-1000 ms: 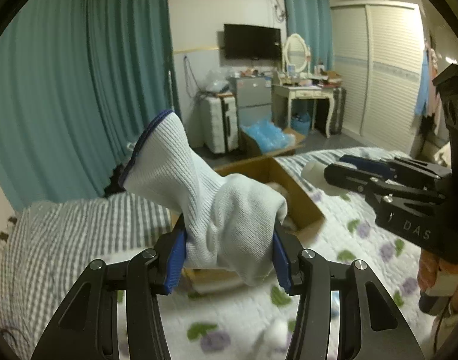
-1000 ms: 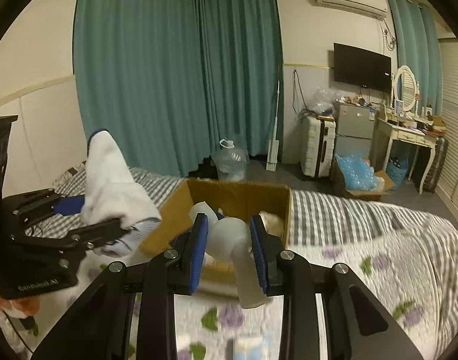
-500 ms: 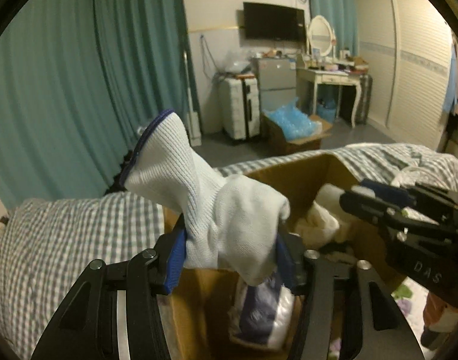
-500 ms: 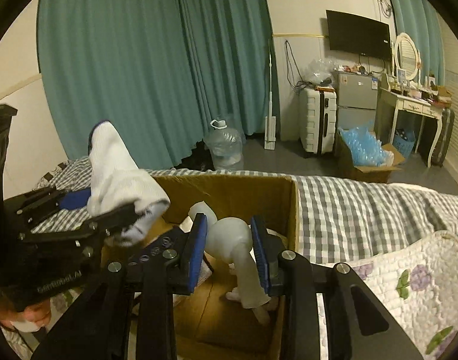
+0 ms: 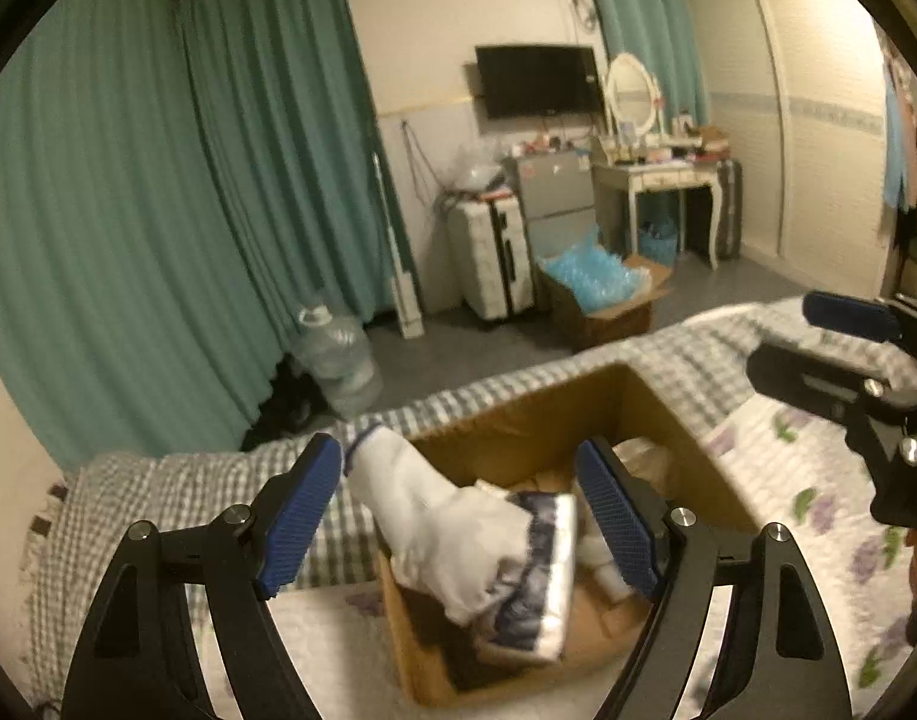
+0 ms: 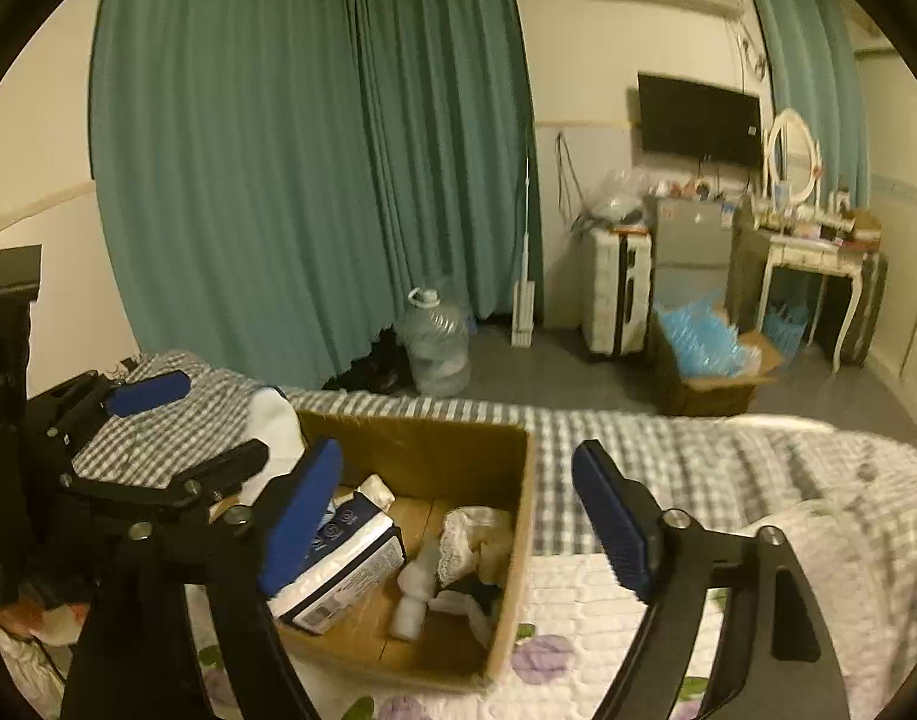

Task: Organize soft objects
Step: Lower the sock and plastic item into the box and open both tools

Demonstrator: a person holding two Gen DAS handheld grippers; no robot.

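Observation:
An open cardboard box (image 5: 686, 456) (image 6: 512, 546) sits on the bed. My left gripper (image 5: 458, 516) is open above the box; a white glove with a blue cuff (image 5: 434, 516) lies free between the jaws, over the box's left edge and a tissue pack (image 5: 542, 564). The glove also shows in the right wrist view (image 6: 275, 426). My right gripper (image 6: 458, 516) is open and empty above the box. A white squeeze bottle (image 6: 413, 585) lies inside the box next to a lace cloth (image 6: 467, 537) and the tissue pack (image 6: 344, 564).
The bed has a grey checked sheet (image 6: 638, 450) and a floral quilt (image 5: 818, 480). Beyond the bed stand a water jug (image 6: 434, 342), a white suitcase (image 6: 614, 288), a box of blue bags (image 6: 698, 348) and a dressing table (image 6: 812, 258).
Both grippers have opened. The left one let go of the white glove, which dropped towards the box. The right one let go of the white bottle, which now lies in the box.

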